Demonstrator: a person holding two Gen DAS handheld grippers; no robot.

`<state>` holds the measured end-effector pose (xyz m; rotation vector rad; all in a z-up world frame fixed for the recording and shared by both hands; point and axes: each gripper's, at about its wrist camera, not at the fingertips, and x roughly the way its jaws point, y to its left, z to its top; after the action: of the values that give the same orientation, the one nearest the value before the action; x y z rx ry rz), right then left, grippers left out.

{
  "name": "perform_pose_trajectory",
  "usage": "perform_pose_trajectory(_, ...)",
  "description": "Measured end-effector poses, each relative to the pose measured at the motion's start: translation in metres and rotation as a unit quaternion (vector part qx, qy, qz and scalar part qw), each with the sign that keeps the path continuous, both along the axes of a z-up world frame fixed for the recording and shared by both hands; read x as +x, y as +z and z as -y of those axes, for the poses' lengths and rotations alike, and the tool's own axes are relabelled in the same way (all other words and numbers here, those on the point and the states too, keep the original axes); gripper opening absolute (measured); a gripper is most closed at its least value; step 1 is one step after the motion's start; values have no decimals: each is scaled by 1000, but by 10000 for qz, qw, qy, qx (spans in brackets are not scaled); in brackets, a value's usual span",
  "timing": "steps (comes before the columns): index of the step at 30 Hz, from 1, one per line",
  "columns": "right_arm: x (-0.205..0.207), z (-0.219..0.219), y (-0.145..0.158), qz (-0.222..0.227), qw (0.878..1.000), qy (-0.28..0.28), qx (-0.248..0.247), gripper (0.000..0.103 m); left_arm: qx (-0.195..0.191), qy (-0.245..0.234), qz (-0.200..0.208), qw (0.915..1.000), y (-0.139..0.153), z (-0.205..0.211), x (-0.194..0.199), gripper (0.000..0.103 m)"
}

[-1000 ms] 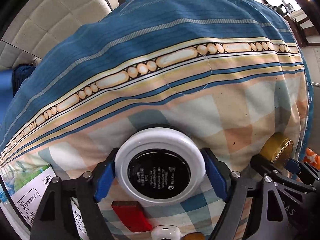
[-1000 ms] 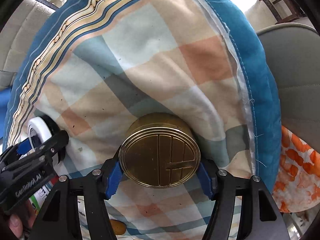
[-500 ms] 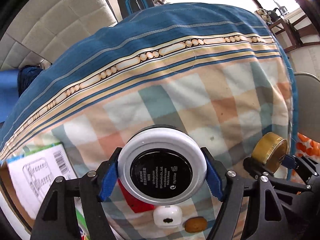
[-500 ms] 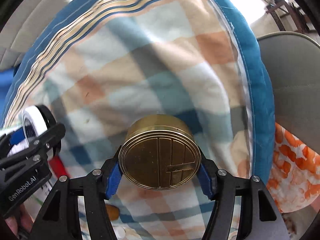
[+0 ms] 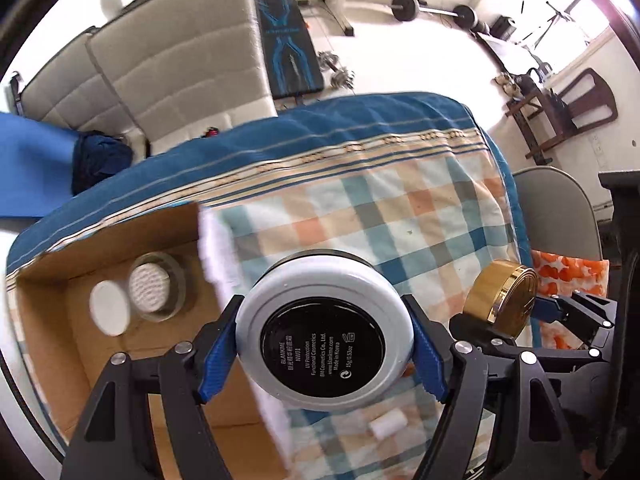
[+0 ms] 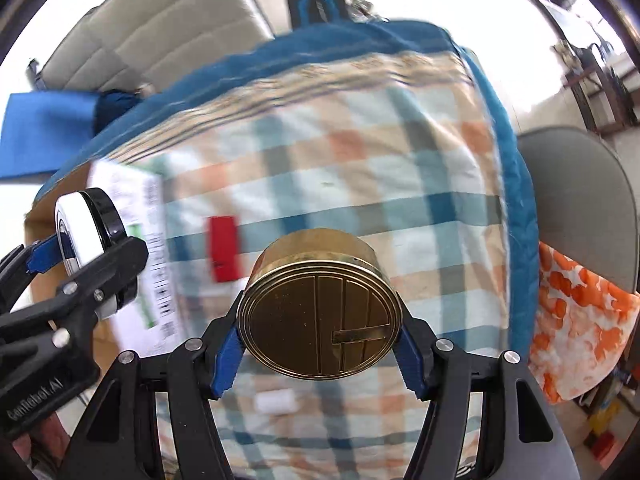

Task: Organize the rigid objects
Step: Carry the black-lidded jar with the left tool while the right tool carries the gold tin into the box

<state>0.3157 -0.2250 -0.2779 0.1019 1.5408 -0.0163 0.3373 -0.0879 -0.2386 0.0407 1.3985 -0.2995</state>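
Note:
My left gripper (image 5: 322, 350) is shut on a round white compact (image 5: 324, 334) with a black labelled underside, held well above the checked bedspread (image 5: 400, 216). The right wrist view shows that compact (image 6: 82, 224) edge-on at the left. A round gold tin (image 6: 320, 308) sits clamped between the blue pads of my right gripper (image 6: 320, 344), also lifted off the cloth. The left wrist view catches the gold tin (image 5: 500, 298) at the right. An open cardboard box (image 5: 72, 320) lies at the left with a white disc (image 5: 109, 308) and a clear-rimmed puff case (image 5: 154, 290) inside.
A red flat item (image 6: 224, 248) and a small white cylinder (image 5: 387, 424) lie on the cloth. A grey chair (image 5: 560, 216) with orange-patterned fabric (image 6: 580, 320) stands right of the bed. A beige sofa (image 5: 168, 60), blue mat and barbells lie beyond.
Both grippers have risen high off the bedspread with the compact and the tin, so the room and the open cardboard box have come into view. The red item now shows only in the right wrist view.

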Motion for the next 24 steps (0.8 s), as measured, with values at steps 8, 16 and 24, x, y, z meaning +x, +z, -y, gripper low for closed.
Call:
perform_pose_trajectory(8, -23, -125, 13, 128, 9975, 678, 128, 67, 2, 653, 199, 9977, 16, -109, -26, 74)
perform_pose_trajectory(16, -19, -234, -17, -52, 9940, 1068, 224, 67, 181, 1388, 11, 9902, -7, -225, -38, 74)
perform_pose_trajectory(24, 2, -287, -90, -540, 9935, 996, -88, 67, 298, 1758, -587, 9822, -79, -290, -10, 74)
